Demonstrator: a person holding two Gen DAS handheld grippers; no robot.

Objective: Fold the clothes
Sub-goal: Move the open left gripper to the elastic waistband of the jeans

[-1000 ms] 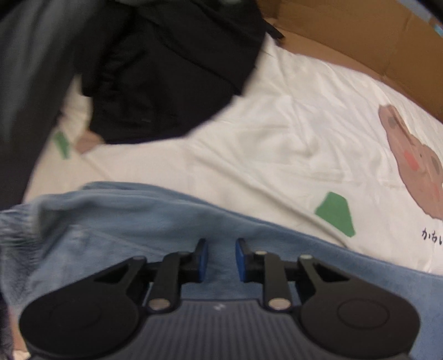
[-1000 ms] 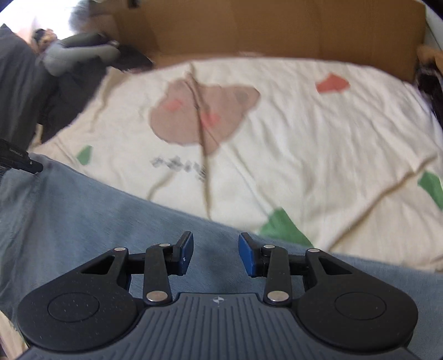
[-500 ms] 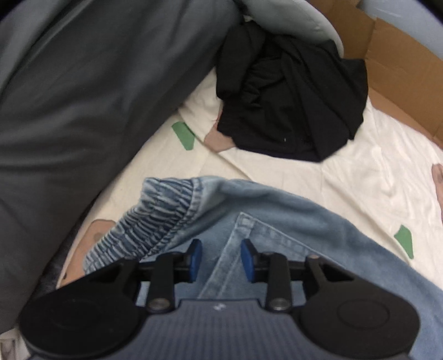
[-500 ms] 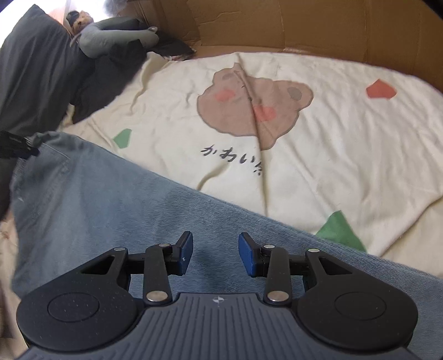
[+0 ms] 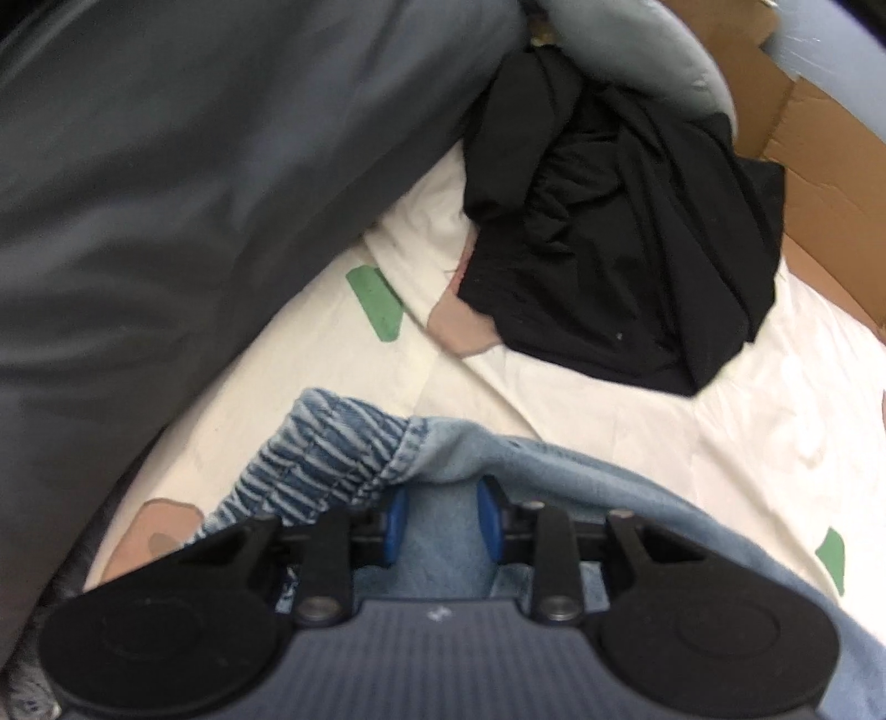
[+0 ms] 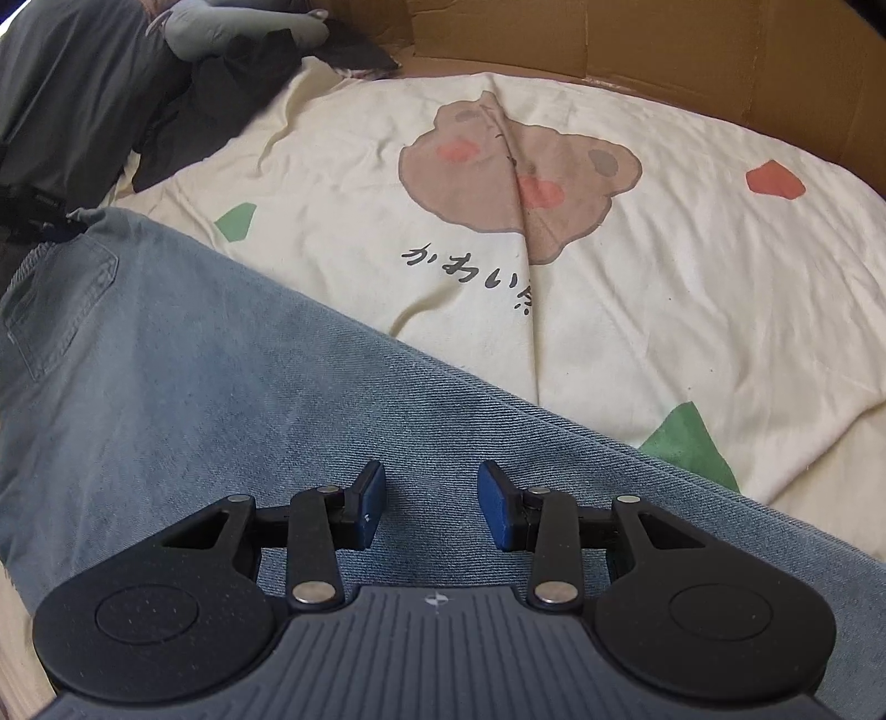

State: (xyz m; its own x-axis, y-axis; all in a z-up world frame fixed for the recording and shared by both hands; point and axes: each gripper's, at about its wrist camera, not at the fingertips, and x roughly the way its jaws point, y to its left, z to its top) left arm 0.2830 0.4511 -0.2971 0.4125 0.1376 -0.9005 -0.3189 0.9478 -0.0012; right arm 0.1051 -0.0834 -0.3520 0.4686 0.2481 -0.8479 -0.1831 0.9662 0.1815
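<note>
Light blue jeans [image 5: 332, 459] lie across a cream bedsheet [image 5: 554, 387], their elastic waistband bunched up just left of my left gripper [image 5: 443, 523]. A fold of the denim drapes over its fingertips and fills the gap between the blue pads. The jaws are closing on that fold. In the right wrist view the jeans [image 6: 221, 387] run from the back pocket at the left down under my right gripper [image 6: 434, 507]. That gripper stands open just above the leg, with nothing between its pads.
A crumpled black garment [image 5: 620, 249] lies beyond the waistband. A dark grey quilt [image 5: 166, 194] rises along the left. Brown cardboard [image 6: 664, 44] walls the far side of the bed. The sheet [image 6: 692, 304] carries a bear print and coloured patches.
My left gripper has travelled along the jeans to the waistband end, and denim now lies over its fingertips and between its pads. The right gripper shifted slightly and stayed open.
</note>
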